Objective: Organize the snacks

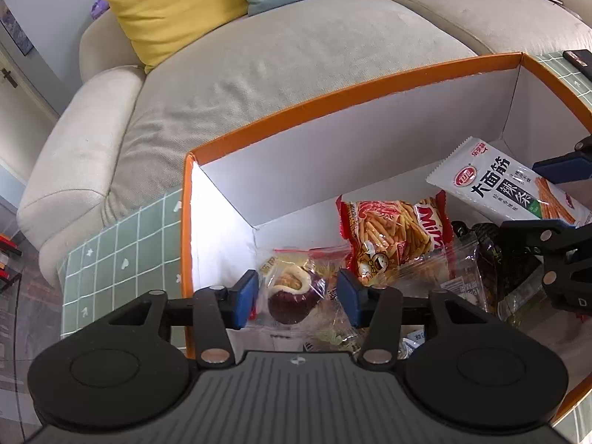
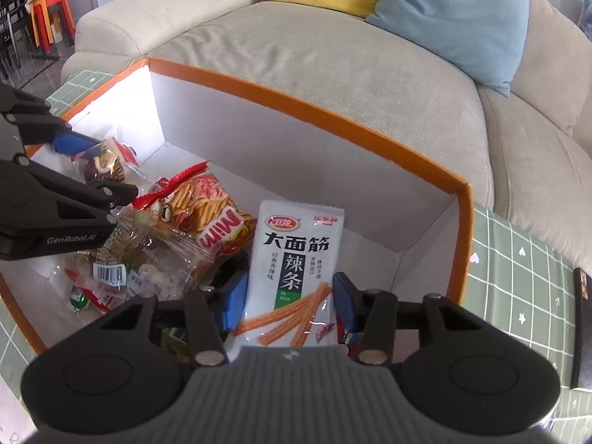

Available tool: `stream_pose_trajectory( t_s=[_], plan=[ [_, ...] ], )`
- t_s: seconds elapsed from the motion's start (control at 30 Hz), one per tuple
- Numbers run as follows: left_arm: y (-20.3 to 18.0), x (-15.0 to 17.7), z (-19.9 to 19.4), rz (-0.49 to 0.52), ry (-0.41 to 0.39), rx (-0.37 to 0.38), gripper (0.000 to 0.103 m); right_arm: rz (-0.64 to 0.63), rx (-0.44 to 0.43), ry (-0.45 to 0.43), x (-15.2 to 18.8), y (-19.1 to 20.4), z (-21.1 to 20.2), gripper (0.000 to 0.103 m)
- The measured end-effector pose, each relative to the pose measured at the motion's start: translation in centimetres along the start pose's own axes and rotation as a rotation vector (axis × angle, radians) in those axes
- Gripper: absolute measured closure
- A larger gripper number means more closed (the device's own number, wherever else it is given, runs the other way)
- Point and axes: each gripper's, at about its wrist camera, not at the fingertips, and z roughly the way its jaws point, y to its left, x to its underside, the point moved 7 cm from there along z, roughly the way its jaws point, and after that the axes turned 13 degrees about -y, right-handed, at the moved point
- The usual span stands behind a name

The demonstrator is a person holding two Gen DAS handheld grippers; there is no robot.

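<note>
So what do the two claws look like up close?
Both match: the left claw and right claw each have a ribbed grey body, two round black discs, black linkage arms with silver rivets, and blue pads. White "GenRobot.AI" lettering marks the left one's side.

Cardboard box (image 2: 303,170): matt white inside, orange rim. Spicy-strip packet (image 2: 296,259) and fries bag (image 1: 396,229): glossy plastic film. Pastry wrapper (image 1: 292,288): clear crinkly plastic. Sofa (image 1: 259,74): rough matt cloth. Fingers (image 2: 233,303): matt blue pads on black plastic. Desk cover (image 2: 518,259): smooth, green grid print.
</note>
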Motion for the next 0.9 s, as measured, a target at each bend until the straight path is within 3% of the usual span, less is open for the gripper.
stream_pose_trajectory(
  t_s=[0.07, 0.17, 0.43, 0.6, 0.9],
  plan=[
    [0.0, -0.1, -0.4, 0.014, -0.016, -0.009, 0.031, -0.007, -0.001, -0.001, -0.1, 0.1, -0.3, 0.047],
    [0.0, -0.6, -1.5, 0.014, -0.04, -0.008, 0.023, -0.006, 0.002, -0.011, -0.5, 0.3, -1.0, 0.022],
    [1.3, -1.8, -6.7, -0.028, -0.148, -0.078, 0.019, 0.016, 0.012, -0.064, -1.9, 0.3, -4.7, 0.017],
    [1.9, -1.8, -11.4, -0.104, -0.28, -0.147, 0.019, 0.059, 0.029, -0.164, -2.6, 0.2, -8.6, 0.014],
    [1.2, -0.6, -19.6, -0.144, -0.44, -0.229, 0.021, 0.073, 0.06, -0.34, -1.8, 1.0, -17.2, 0.007]
  ],
)
